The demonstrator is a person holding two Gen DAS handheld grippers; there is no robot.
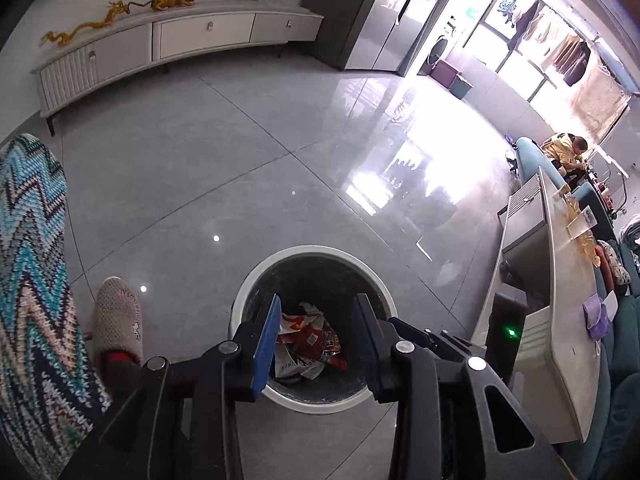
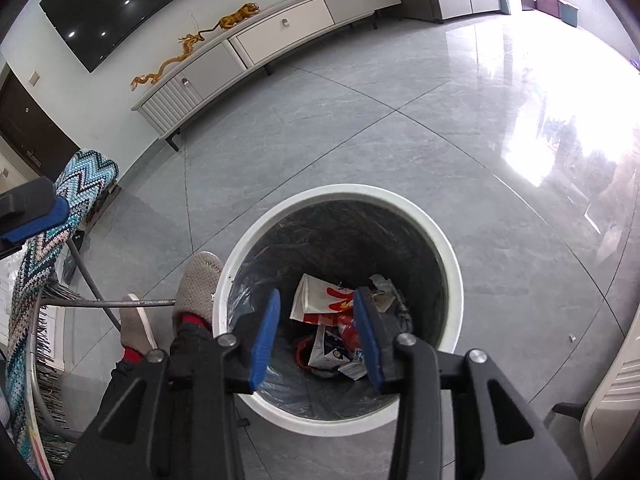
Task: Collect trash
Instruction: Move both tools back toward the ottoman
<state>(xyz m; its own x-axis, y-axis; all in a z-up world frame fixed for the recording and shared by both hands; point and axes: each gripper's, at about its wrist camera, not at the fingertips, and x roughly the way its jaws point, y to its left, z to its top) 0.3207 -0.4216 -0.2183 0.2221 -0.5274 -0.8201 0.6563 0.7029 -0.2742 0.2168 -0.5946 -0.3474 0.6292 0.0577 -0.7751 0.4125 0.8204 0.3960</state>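
A round white trash bin (image 1: 308, 251) with a dark liner stands on the grey floor; it also shows in the right wrist view (image 2: 444, 240). Crumpled red, orange and white wrappers (image 1: 308, 340) lie at its bottom, also seen in the right wrist view (image 2: 324, 312). My left gripper (image 1: 316, 340) hangs open and empty over the bin's mouth. My right gripper (image 2: 316, 336) is open and empty over the same bin. The left gripper's blue pad (image 2: 40, 220) shows at the left edge of the right wrist view.
A person's slippered foot (image 2: 200, 284) stands touching the bin's left side. A zigzag-patterned knitted cloth (image 1: 32, 264) hangs at the left. A long white TV cabinet (image 1: 168, 40) lines the far wall. A pale table (image 1: 568, 280) and a sofa stand at the right.
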